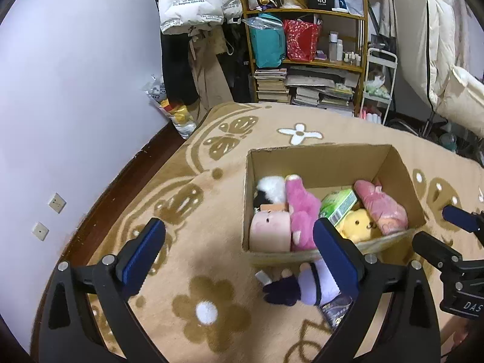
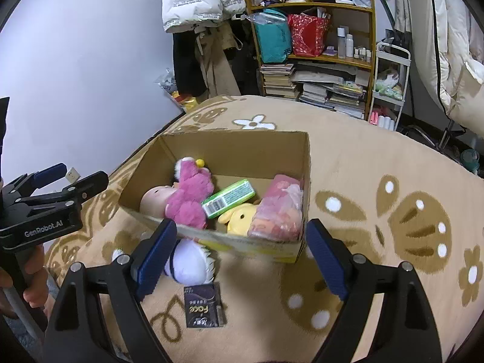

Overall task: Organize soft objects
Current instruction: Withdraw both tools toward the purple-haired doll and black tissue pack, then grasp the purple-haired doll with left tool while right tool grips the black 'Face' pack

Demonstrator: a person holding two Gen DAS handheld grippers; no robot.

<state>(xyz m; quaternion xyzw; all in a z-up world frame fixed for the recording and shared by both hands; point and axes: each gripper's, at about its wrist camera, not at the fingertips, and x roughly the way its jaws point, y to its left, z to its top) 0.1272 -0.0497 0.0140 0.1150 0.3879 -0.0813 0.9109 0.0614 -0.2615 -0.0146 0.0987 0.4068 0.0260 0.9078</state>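
Observation:
An open cardboard box (image 1: 317,157) (image 2: 230,151) stands on the patterned blanket. It holds a pink plush (image 1: 302,208) (image 2: 187,196), a peach roll plush (image 1: 269,227), a yellow plush (image 1: 360,224) (image 2: 239,220), a green tissue pack (image 1: 338,202) (image 2: 228,198) and a pink wrapped plush (image 1: 381,205) (image 2: 279,211). A white and purple plush doll (image 1: 302,284) (image 2: 190,260) lies on the blanket just in front of the box. A dark packet (image 2: 202,305) lies nearer still. My left gripper (image 1: 239,257) is open and empty above the blanket left of the doll. My right gripper (image 2: 242,257) is open and empty over the box's near wall.
A wooden shelf (image 1: 305,45) with bags, books and bottles stands at the back. A white cart (image 1: 379,84) stands beside it. Coats hang at the back left (image 1: 193,15). The wall (image 1: 75,90) runs along the left edge of the blanket.

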